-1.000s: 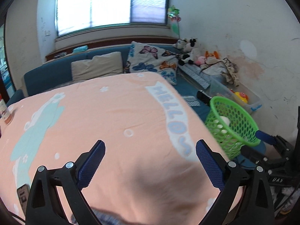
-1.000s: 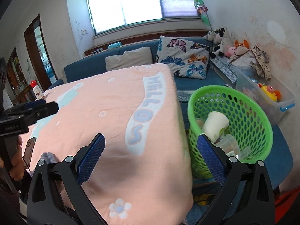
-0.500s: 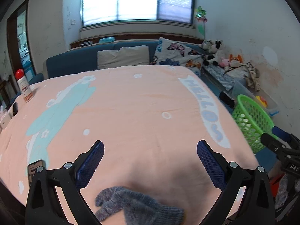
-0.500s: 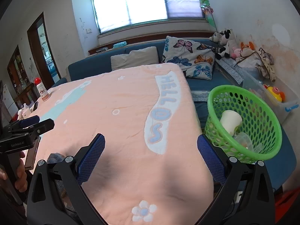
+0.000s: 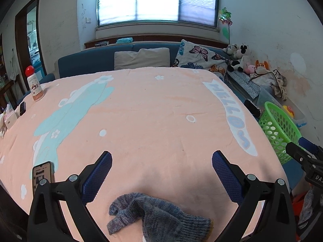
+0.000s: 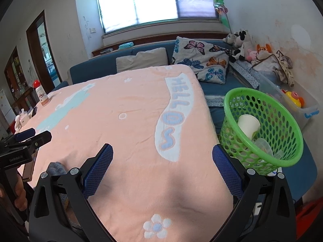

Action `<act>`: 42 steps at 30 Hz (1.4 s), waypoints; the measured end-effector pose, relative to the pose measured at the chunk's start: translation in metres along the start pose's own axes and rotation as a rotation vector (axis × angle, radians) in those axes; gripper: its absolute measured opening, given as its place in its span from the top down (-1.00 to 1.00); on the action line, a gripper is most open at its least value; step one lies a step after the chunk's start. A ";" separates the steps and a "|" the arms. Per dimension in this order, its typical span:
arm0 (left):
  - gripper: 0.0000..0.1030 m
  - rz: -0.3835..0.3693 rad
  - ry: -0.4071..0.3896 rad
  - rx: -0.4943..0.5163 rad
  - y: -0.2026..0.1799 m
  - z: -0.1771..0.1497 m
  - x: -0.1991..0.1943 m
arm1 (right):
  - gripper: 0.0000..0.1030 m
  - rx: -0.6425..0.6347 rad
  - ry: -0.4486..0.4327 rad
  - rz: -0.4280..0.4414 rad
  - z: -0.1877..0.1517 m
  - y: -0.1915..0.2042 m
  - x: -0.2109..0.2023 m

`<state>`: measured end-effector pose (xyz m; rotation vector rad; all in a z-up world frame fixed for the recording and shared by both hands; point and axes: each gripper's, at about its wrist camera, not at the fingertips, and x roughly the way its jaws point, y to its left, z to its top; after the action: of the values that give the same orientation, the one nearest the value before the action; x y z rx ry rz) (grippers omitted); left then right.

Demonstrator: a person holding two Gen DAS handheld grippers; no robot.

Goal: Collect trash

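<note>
Pink worktop [image 5: 151, 111] looks tidy; both grippers [image 5: 161, 178] [image 6: 162, 171] hang with jaws spread, cups [image 6: 248, 124] inside green basket [image 6: 282, 161] at three o'clock.

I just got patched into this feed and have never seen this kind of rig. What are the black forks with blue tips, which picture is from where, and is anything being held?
There is no robot arm: a person carries a two-finger gripper in each hand, and a fisheye camera on each looks along its fingers. One picture is from the left gripper, the other from the right gripper. The blue tips are their pads. Both stand wide open and hold nothing.

Below lies a table under a peach blanket. On it are a grey knit glove, a phone and a red-capped bottle. Beside the table, to the right, is a green basket with a paper cup and clear plastic pieces inside.
</note>
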<state>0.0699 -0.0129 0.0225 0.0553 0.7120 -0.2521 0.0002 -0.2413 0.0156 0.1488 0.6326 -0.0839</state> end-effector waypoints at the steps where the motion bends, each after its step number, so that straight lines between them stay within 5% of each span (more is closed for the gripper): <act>1: -0.87 0.000 -0.001 -0.003 0.001 -0.001 0.000 | -0.90 -0.005 -0.001 -0.002 -0.001 0.001 0.000; 42: -0.87 0.062 -0.015 -0.004 0.002 -0.008 -0.006 | -0.90 -0.022 0.004 0.011 -0.006 0.011 0.003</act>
<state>0.0611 -0.0088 0.0200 0.0720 0.6950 -0.1915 0.0001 -0.2297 0.0102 0.1316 0.6363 -0.0663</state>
